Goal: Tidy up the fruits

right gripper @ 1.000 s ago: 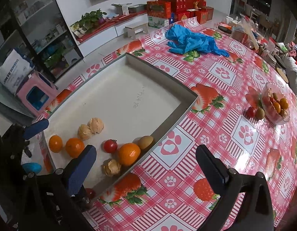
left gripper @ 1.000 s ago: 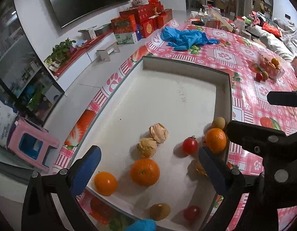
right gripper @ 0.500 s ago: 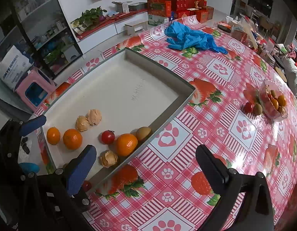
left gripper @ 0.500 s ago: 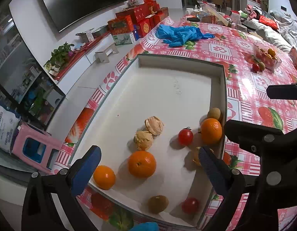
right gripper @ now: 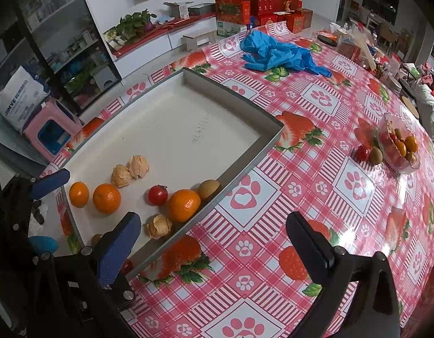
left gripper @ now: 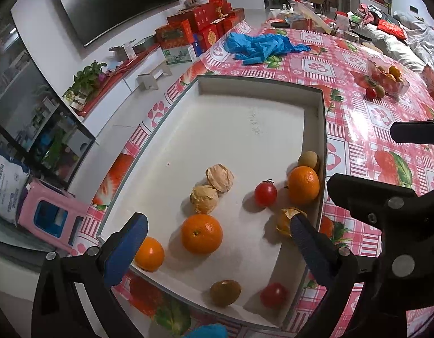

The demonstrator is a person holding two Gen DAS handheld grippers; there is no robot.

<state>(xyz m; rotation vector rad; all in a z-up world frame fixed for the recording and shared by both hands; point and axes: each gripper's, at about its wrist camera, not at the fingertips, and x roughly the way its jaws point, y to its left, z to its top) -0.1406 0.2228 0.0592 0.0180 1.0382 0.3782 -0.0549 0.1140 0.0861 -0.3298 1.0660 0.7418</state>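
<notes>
A shallow white tray [left gripper: 245,129] [right gripper: 172,118] lies on the table with loose fruit at its near end. In it are three oranges [left gripper: 201,237] [left gripper: 303,185] [left gripper: 149,253], two tomatoes [left gripper: 265,193] [left gripper: 273,294], two kiwis [left gripper: 225,292] [left gripper: 308,159] and husked papery fruits [left gripper: 219,177] [left gripper: 287,221]. My left gripper [left gripper: 217,242] hangs open above the near fruits, holding nothing. My right gripper [right gripper: 214,242] is open over the tray's right wall and the tablecloth, empty. A clear bowl [right gripper: 400,148] of fruit stands far right, with a tomato [right gripper: 362,153] and a kiwi [right gripper: 375,155] beside it.
A red checked paw-print tablecloth [right gripper: 301,197] covers the table. Blue gloves [right gripper: 276,53] lie bunched beyond the tray. Red gift boxes [right gripper: 262,5], a plant and a TV line the far wall. A pink stool [right gripper: 51,132] stands on the floor at the left.
Both grippers have drawn back and up a little, so the tray and fruits sit lower and farther in view. Nothing was grasped or moved.
</notes>
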